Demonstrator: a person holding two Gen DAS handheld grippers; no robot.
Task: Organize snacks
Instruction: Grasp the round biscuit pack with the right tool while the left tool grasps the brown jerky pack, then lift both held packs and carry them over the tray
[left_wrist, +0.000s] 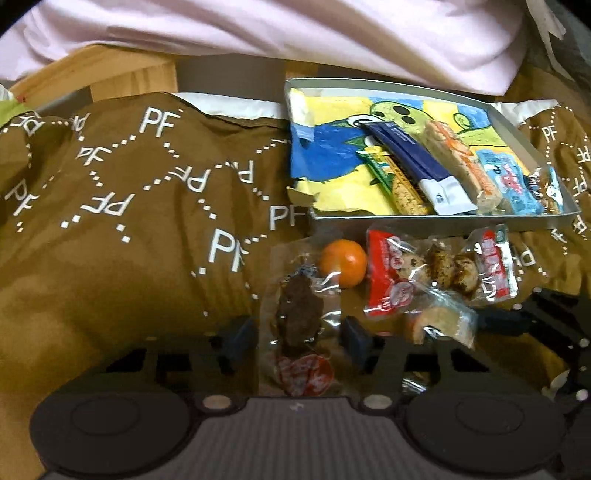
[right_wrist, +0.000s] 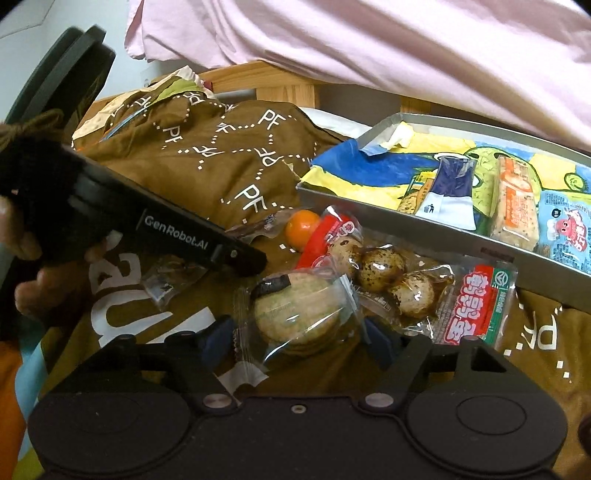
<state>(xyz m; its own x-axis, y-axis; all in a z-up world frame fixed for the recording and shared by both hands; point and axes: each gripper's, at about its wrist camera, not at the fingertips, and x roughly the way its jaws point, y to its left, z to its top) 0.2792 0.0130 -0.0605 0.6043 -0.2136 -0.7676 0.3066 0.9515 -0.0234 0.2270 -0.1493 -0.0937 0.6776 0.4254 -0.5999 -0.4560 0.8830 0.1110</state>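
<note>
Straddling a clear-wrapped round cracker pack (right_wrist: 295, 314), right claw (right_wrist: 295, 338) fingers apart, not clamped. Left claw (left_wrist: 295, 334) apart around a dark brown snack in clear wrap (left_wrist: 297, 314). Both lie on the brown blanket (left_wrist: 147, 221), near the tray's (left_wrist: 443, 218) front edge, beside an orange (left_wrist: 343, 263).

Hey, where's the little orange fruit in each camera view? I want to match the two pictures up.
Left wrist view: the orange fruit sits just right of centre, below the tin tray's near rim, between a dark-brown wrapped snack and the quail egg pack.
Right wrist view: the orange fruit is at centre, small, left of the quail egg pack, partly behind its red wrapper.
Shared landmark: the tin tray with the blue-and-yellow drawing lining it.
</note>
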